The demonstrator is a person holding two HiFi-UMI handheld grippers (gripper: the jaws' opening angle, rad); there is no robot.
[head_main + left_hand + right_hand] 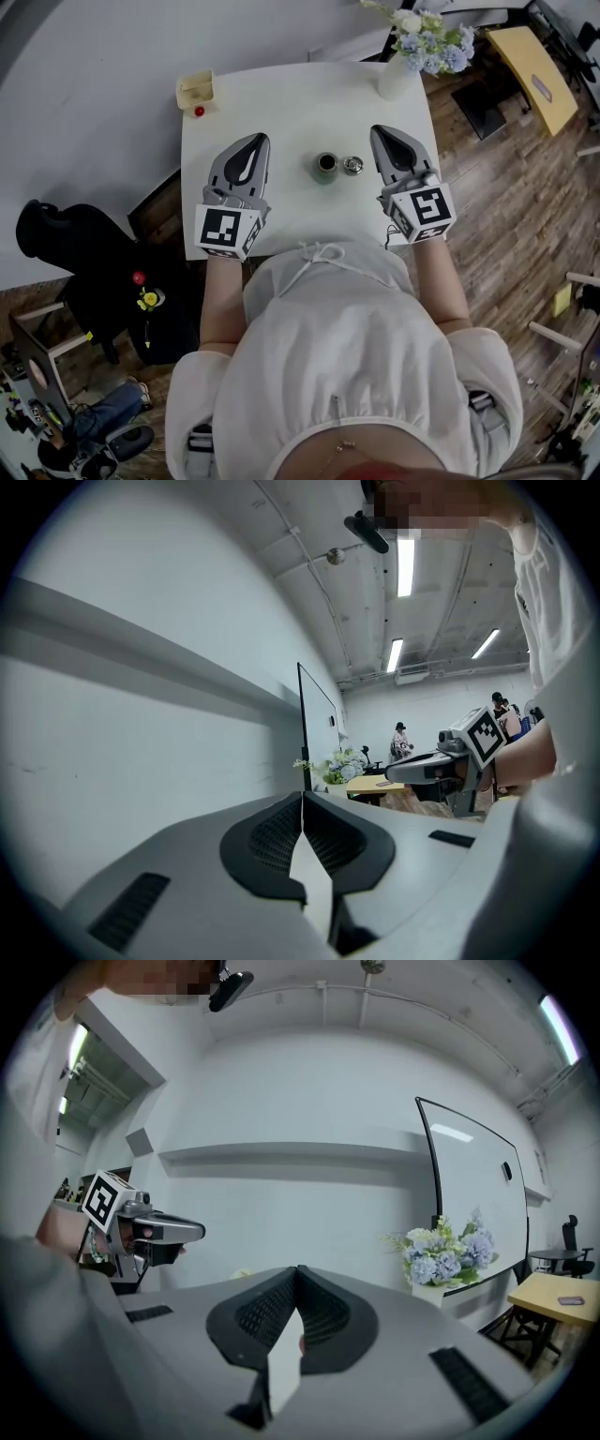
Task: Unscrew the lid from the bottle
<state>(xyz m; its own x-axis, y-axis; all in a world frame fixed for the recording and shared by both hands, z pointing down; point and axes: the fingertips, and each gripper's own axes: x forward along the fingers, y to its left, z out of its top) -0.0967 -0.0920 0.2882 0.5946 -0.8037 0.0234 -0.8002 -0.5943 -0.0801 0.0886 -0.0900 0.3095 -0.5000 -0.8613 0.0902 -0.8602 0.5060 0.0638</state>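
On the white table (281, 103), an open bottle (325, 167) stands with its lid (352, 166) just beside it on the right. The left tool (255, 142) and right tool (379, 133) flank them, jaws together, touching neither. A flower vase (397, 77) and a cream box (198, 90) sit at the far corners.

Dressed in a loose white garment (347, 356), short-sleeved and gathered low down, with a white drawstring bow (319, 253) at the front. Fitted with a left gripper (259, 141) and a right gripper (377, 131), both moulded in matte grey, tapering to a point at the jaws, with black teardrop insets. Lined inside the jaws with black ribbed pads (272, 841). Slotted with dark vents (129, 909) to either side. Capped behind the jaws with white cubes (228, 231) bearing black square markers
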